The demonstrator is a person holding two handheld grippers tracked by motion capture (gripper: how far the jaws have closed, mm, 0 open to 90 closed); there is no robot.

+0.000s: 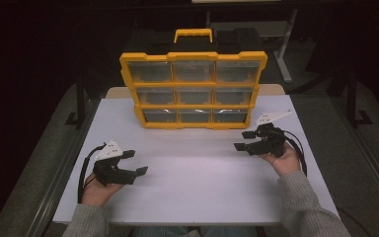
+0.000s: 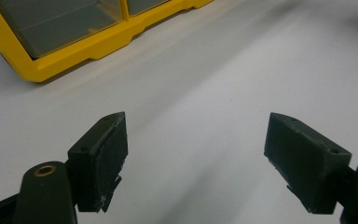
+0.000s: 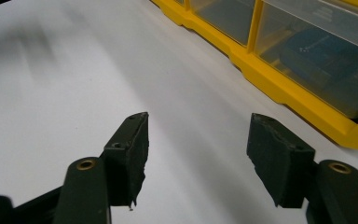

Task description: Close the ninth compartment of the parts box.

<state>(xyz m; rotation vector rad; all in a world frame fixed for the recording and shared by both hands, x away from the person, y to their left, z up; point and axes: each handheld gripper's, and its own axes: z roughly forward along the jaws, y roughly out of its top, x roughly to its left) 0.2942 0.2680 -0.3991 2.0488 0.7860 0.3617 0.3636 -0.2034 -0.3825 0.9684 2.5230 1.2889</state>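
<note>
High view: both my grippers, left & right, spread, holding nothing; drawer box untouched, all drawers shut, work not begun.

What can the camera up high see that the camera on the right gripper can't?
The high view alone takes in the whole yellow organizer with its handle, all nine drawers, and both hands. The right gripper view alone looks close into a drawer, where something blue lies. Both share the white table and the right gripper, jaws apart, nothing between them.
</note>
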